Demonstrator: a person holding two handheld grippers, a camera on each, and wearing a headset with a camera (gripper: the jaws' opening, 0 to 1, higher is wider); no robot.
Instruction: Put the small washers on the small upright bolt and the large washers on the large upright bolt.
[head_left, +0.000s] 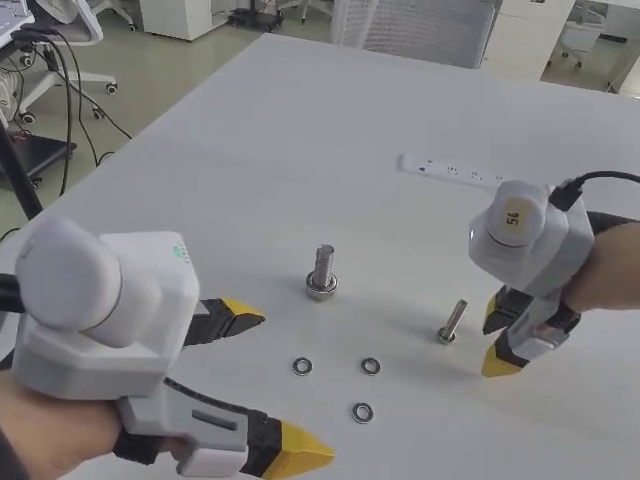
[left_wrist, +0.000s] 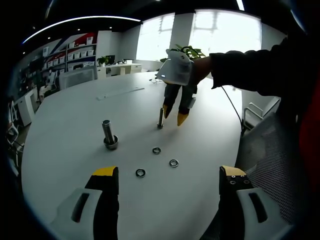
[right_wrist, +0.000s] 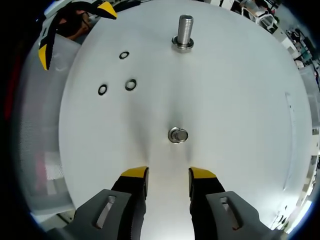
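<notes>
Steel small bolt, just beyond right gripper

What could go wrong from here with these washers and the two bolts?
The right gripper sits close beside the small bolt; a nudge might topple it. The three loose washers lie flat on the table, so they may slip when the left gripper pinches them.

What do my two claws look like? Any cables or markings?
The left claw and right claw both have white housings, grey bodies, black jaws tipped yellow. The right carries a round yellow numbered sticker and a black cable.
</notes>
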